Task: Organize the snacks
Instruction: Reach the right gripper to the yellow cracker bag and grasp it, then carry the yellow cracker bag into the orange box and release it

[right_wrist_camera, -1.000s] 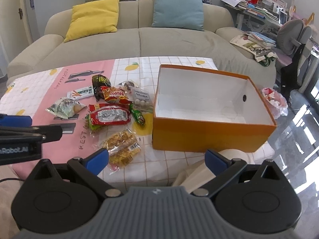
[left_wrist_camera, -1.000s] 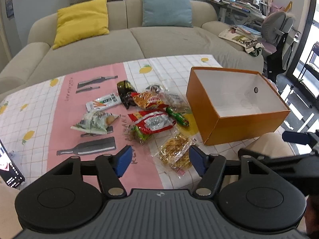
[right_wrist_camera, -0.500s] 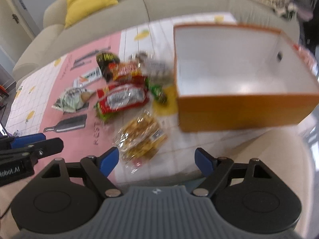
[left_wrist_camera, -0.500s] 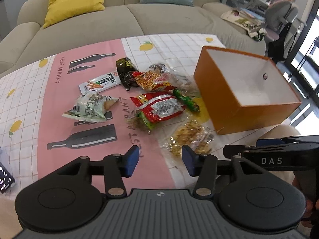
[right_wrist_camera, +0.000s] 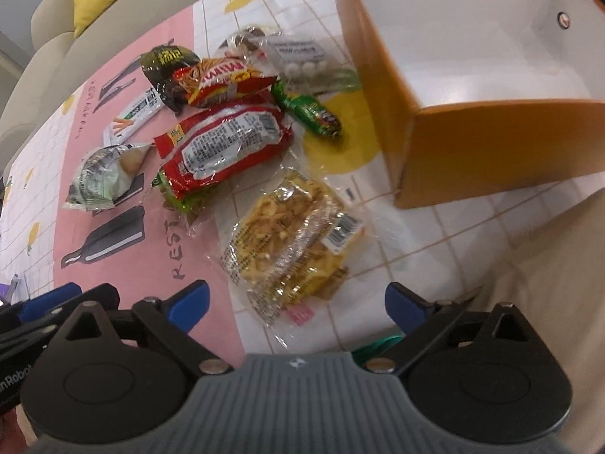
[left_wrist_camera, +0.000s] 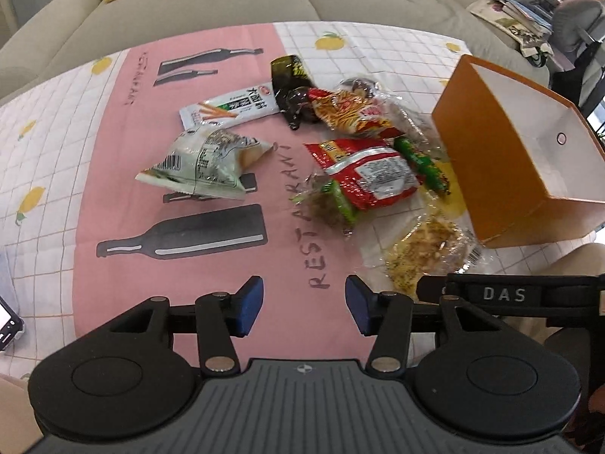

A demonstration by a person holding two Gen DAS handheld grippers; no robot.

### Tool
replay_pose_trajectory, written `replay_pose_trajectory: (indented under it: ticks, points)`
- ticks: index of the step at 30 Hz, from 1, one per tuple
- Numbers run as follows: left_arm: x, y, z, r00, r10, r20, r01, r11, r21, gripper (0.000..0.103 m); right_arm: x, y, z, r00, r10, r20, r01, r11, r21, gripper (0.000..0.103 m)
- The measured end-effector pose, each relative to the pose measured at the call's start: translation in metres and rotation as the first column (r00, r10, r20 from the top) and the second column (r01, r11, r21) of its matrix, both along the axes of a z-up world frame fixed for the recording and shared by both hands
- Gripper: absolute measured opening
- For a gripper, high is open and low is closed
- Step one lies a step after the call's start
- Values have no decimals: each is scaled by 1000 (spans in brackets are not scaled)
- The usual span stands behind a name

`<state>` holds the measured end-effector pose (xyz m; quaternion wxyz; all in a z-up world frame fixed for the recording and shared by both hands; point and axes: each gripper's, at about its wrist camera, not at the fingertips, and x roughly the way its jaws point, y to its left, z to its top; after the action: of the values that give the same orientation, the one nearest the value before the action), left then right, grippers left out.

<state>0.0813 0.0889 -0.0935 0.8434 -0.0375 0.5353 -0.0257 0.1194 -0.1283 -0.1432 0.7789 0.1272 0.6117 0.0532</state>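
Both tongs have dropped closer to the worktop (left_wrist_camera: 196, 265), left tongs (left_wrist_camera: 304, 304) and right tongs (right_wrist_camera: 297, 306) open, gripping nothing. Right jaws have just been opening above the clear crinkly packet of yellow crisps (right_wrist_camera: 295, 242). Orange cardboard box (right_wrist_camera: 491, 143) sits empty; every snack remains outside.

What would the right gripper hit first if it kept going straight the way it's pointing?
Most likely the clear packet of yellow crispy snacks, lying on the tablecloth just ahead of the right gripper. Its open jaws have just been widening, with nothing between them yet. Depth is hard to judge here.

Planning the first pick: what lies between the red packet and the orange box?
A green candy stick on the tablecloth's yellow lemon print, seen in the right wrist view.
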Motion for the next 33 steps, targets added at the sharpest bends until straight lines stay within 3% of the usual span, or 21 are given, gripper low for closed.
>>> replay_pose_trajectory:
  ticks: [5, 11, 14, 25, 28, 33]
  points:
    - [7, 4, -9, 1000, 10, -3, -10, 1000, -16, 59, 14, 4, -18, 998, -42, -51, 43, 999, 7, 97]
    - [16, 3, -15, 1000, -4, -5, 4, 1000, -23, 59, 33, 14, -27, 999, -47, -10, 47, 999, -21, 96]
    - [19, 2, -16, 1000, -23, 5, 24, 999, -22, 68, 39, 20, -31, 999, -35, 6, 35, 998, -45, 92]
    - [28, -6, -16, 995, -93, 42, 93, 996, 6, 71, 32, 28, -29, 994, 53, 95, -44, 994, -100, 73]
    - [31, -9, -11, 988, -139, 66, 138, 990, 13, 73, 25, 27, -23, 992, 73, 104, -63, 993, -97, 67]
    - [34, -25, 0, 951, -286, 116, 273, 955, 116, 77, 10, 28, -1, 973, 151, 177, -132, 984, -117, 59]
